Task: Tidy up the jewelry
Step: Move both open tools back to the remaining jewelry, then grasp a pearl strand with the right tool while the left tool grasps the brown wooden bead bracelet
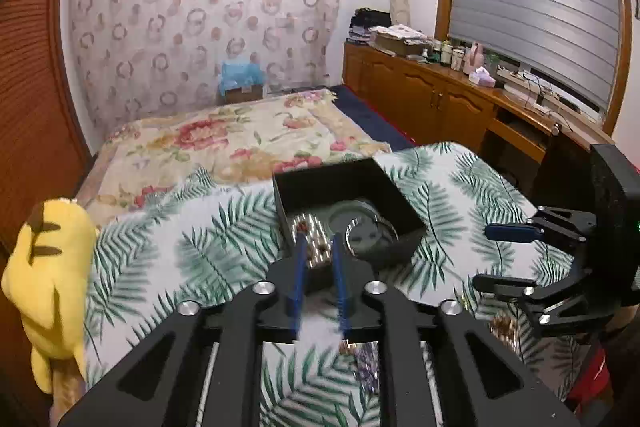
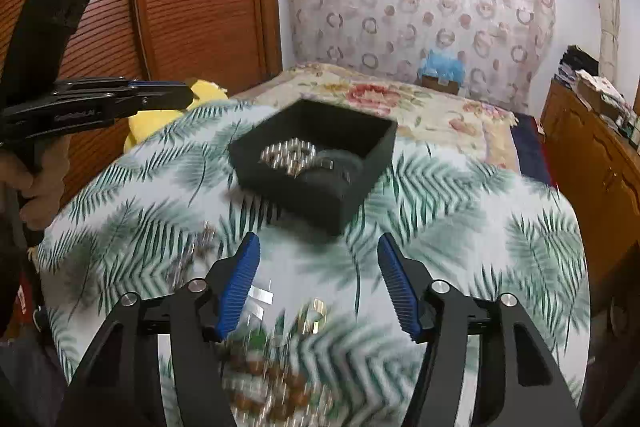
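A black open box (image 1: 384, 187) (image 2: 360, 131) stands on a round table with a palm-leaf cloth (image 1: 180, 247) (image 2: 460, 219). Inside lie a silver bead bracelet (image 1: 316, 227) (image 2: 286, 153) and a dark bangle (image 1: 360, 227) (image 2: 340, 163). My left gripper (image 1: 319, 243) hovers at the box's near edge, jaws a narrow gap apart and empty; it also shows in the right wrist view (image 2: 176, 95). My right gripper (image 2: 316, 243) is open above loose jewelry: a gold ring (image 2: 313, 314), brown beads (image 2: 260, 379) and a silver chain (image 2: 188, 259). It also shows in the left wrist view (image 1: 486, 255).
A yellow plush toy (image 1: 48, 275) (image 2: 156, 125) sits at the table's left edge. A bed with a floral cover (image 1: 224, 139) lies behind. A wooden cabinet (image 1: 432, 95) with clutter runs along the right wall.
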The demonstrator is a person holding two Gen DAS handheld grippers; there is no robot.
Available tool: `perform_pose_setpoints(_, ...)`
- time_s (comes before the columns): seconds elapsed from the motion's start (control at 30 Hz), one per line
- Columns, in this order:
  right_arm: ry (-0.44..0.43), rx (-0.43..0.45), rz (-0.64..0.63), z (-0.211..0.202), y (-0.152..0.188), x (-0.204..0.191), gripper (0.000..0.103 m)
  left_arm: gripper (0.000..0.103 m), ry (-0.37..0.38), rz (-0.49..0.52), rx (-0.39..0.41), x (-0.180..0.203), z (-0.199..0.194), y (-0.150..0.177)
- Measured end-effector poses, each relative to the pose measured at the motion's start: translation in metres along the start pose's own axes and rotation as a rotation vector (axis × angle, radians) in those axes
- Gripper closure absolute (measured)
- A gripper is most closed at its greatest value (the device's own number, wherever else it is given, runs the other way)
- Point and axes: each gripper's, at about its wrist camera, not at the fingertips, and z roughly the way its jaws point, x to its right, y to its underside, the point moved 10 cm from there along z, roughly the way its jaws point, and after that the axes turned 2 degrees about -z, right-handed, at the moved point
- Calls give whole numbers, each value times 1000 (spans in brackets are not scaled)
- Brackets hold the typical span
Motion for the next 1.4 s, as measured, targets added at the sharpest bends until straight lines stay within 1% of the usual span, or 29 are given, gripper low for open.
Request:
perform_pose_setpoints(0.17,-20,-35,10,-17,38,-12,50,87,21,-11,-27,9,-1,31)
perform_pose_setpoints(0.33,-23,-76,20,-28,66,-18,56,86,30,-8,-61,18,-1,60)
perform_pose_setpoints(0.5,-21,-105,18,-35,83,-27,63,86,42,6,-76,29,-3,78)
perform_pose_setpoints(0.63,-20,-134,2,-34,94,-31,64,86,55,21,-83,40,-5,85)
perform_pose_setpoints(0.87,20,-180,-57,-26,103,-32,72,85,78,33,-100,54,-3,95)
perform_pose_setpoints(0.93,29,-180,-58,-26,104,-29,78,85,85,36,-105,57,-2,98)
perform_pose_setpoints(1.0,31,-179,-38,-28,104,-24,94,85,91,39,-109,60,-2,100)
perform_pose_setpoints(1.07,39,-183,-28,-30,106,-19,97,85,100,39,-113,64,-1,102)
perform_pose_setpoints(1.17,46,-174,-20,-32,107,-13,98,85,108,46,-127,69,2,107)
perform_pose_setpoints(1.2,52,-161,-7,-34,106,-9,98,84,111,47,-131,71,3,108)
perform_pose_setpoints(1.3,62,-116,27,-43,98,0,98,78,121,51,-137,77,5,110)
perform_pose_setpoints(1.4,75,-78,37,-52,89,4,98,78,131,66,-136,85,4,110)
